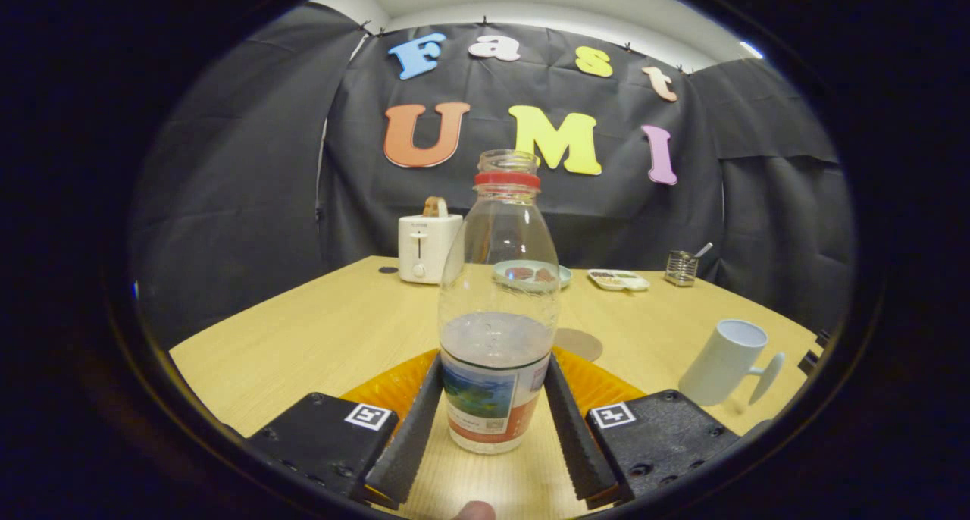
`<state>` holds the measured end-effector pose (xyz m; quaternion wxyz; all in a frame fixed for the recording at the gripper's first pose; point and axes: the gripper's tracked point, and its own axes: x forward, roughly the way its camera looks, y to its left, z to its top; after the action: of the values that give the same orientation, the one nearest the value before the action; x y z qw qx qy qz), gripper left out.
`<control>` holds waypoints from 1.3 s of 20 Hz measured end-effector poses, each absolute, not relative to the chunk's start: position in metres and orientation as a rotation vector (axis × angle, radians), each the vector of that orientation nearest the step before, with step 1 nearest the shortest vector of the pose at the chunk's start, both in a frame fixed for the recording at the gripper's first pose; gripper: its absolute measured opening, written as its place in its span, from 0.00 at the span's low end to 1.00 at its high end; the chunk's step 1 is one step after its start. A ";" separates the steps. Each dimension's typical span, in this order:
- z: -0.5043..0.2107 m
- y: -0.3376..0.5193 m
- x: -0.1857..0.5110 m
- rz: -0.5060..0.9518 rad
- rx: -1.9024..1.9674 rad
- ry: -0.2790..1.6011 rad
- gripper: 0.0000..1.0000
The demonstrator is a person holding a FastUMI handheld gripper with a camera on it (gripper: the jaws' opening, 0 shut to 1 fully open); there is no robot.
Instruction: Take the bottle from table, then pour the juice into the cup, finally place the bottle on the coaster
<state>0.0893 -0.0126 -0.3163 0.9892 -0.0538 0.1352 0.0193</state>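
a: nearest first. what is the gripper [494, 421] doing?

b: its fingers [413, 421] stand either side of the bottle [496, 315], at the labelled lower part. both seem to touch its sides, so i judge it closed on the bottle, though how firm i cannot tell.

a: is the bottle off the bench [303, 330]?

b: hard to say. its base sits low between the fingers, over bare wood; i cannot tell whether it rests or hangs just clear.

a: so how should this step be done?

b: i'd say squeeze evenly on the label band, keep the bottle upright while raising it, since the neck is open with no cap, only a red ring below the mouth. lift straight, then swing toward the cup [724, 372], which stands off to the right beside the fingers.

a: how does the bottle look?

b: clear plastic, a pale liquid filling roughly the lower third, a printed label below.

a: and beyond?

b: something orange [386, 387] lies behind the fingers, a round coaster [580, 344] just past the bottle, then a plate [530, 275], a small tray [617, 279] and a toaster [427, 245] at the far edge.
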 end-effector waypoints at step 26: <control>-0.248 -0.084 0.098 0.016 0.577 0.261 0.76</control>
<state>0.0979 -0.0842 -0.2483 0.9502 0.2838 0.1283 0.0079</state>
